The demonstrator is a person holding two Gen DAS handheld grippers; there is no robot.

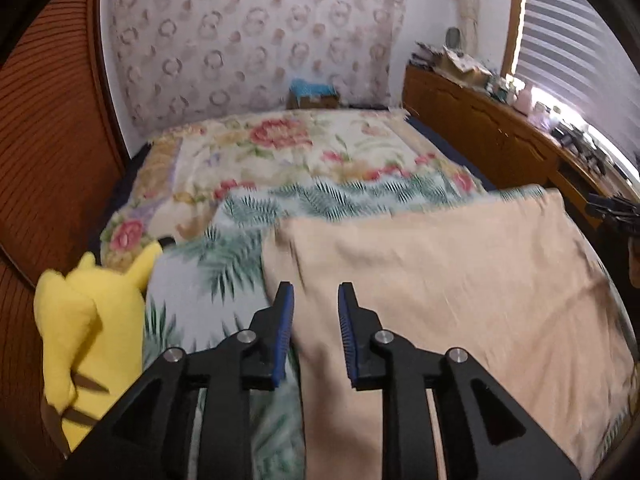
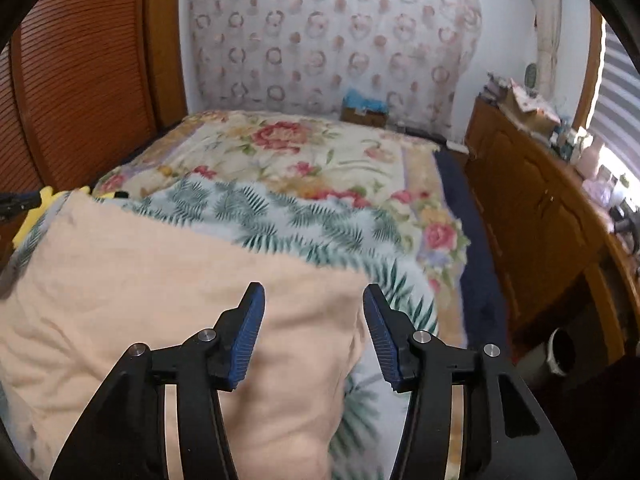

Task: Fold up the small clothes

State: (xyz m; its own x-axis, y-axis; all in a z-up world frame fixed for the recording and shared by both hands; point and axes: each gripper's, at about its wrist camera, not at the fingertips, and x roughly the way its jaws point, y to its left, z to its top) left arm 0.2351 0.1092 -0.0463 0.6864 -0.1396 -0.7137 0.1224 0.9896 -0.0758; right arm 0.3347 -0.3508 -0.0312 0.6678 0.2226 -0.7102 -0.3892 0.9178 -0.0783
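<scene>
Two hand-held grippers hover over a peach garment point(image 1: 440, 288) spread flat on a bed, each poised near one of its near corners. The left gripper point(image 1: 316, 300), its blue-padded jaws parted by a narrow gap and holding nothing, sits over the cloth's left edge, which runs straight away from the camera between the fingers. The right gripper point(image 2: 314, 300), jaws spread wider and likewise empty, frames the garment's right edge and far right corner, with the leaf-print blanket point(image 2: 300, 216) showing just past its right finger. The cloth's long axis appears to run side to side between the two tools, so each hand is nearest its own end; a fold would likely begin with both closing on the near edge, though whether either pad touches the fabric cannot be told through the blur. A yellow plush toy point(image 1: 88, 320) lies just left of the blanket, clear of the garment. Beyond lie a floral bedspread point(image 1: 288, 148), a wooden cabinet point(image 2: 532, 208) along the right and a patterned curtain point(image 1: 248, 36) at the far wall
</scene>
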